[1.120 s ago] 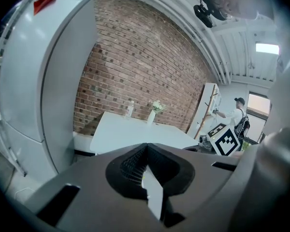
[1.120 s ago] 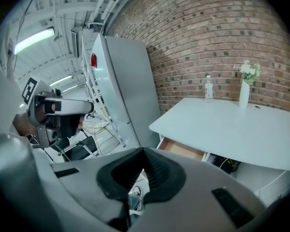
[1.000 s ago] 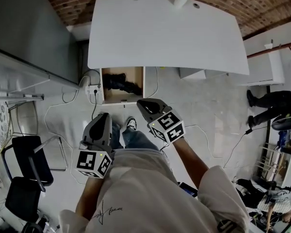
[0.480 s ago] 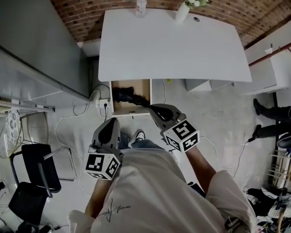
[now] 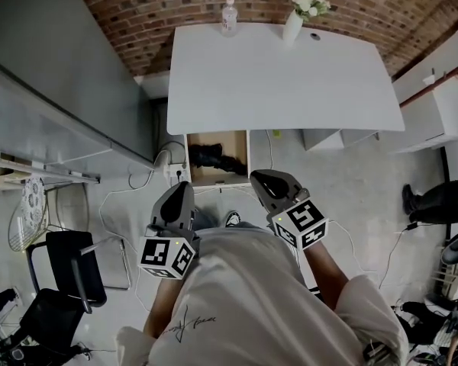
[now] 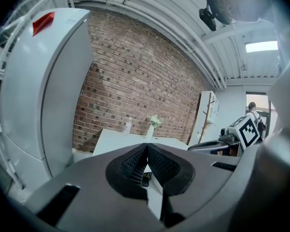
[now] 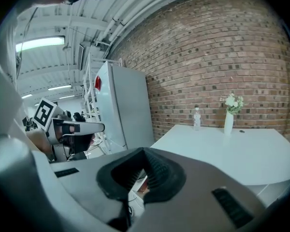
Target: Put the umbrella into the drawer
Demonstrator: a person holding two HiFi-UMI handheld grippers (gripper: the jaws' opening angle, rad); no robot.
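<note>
Presently, I read both tongs as closed and empty. The left gripper (image 6: 146, 159) shows its ribbed pads meeting at the tip with nothing between them, and the right gripper (image 7: 143, 170) shows the same. In the head view both are held in front of the torso, well short of the drawer (image 5: 246, 157) and not touching it.

Step in hand, as I judge it: the placement is done, so what remains is a clean retreat and possibly shutting the drawer (the task sentence does not ask for that). To do this well I would keep the jaws closed and hold both grippers clear of the drawer front and of the white table (image 5: 282, 75) edge above it. If I close the drawer, I would first check that no part of the load overhangs the rim, then push squarely on the front panel with one closed tip.

The umbrella (image 5: 214, 158) lies inside the open wooden drawer under the table's near edge. It is a dark, folded, elongated bundle set crosswise, and as far as I can tell it sits wholly within the walls. Finer detail is too small to make out.
</note>
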